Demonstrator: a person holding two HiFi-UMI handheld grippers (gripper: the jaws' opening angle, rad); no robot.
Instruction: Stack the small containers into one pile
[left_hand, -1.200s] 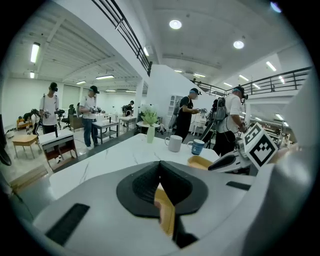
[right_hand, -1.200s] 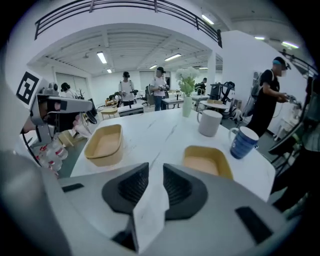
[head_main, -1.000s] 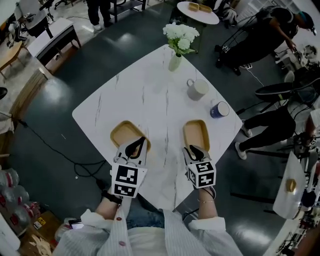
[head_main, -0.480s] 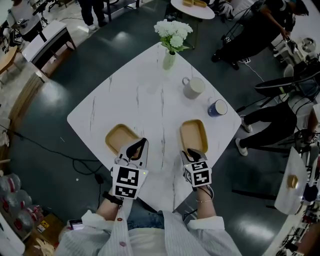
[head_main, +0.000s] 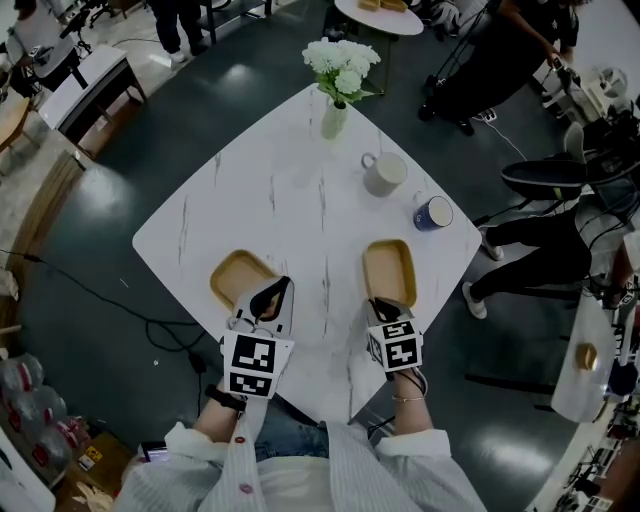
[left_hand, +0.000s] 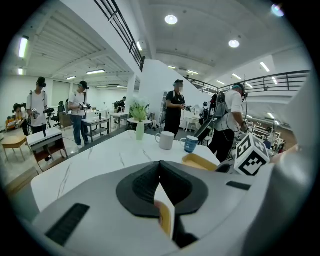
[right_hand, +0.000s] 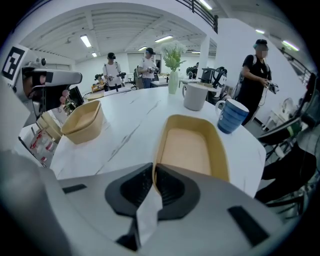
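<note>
Head view, over a white marble-look table (head_main: 300, 200): two tan trays lie side by side near its closest corner, well apart and not yet stacked. The right gripper (head_main: 383, 303) has its jaws closed on the near rim of the right tray (head_main: 389, 268). The left gripper (head_main: 273, 292) shows its jaws pressed together above the near right corner of the left tray (head_main: 236, 276), but it cannot be told whether they pinch its wall. The trays look light, stiff and thin-walled, and likely to slide on the smooth top. A pinch on an end wall should lift one, though it may tip. A vase of flowers (head_main: 335, 115), a grey mug (head_main: 385, 174) and a blue mug (head_main: 435, 214) stand further back. People (left_hand: 80, 112) work at other tables across the dark-floored (head_main: 100, 230) hall.
</note>
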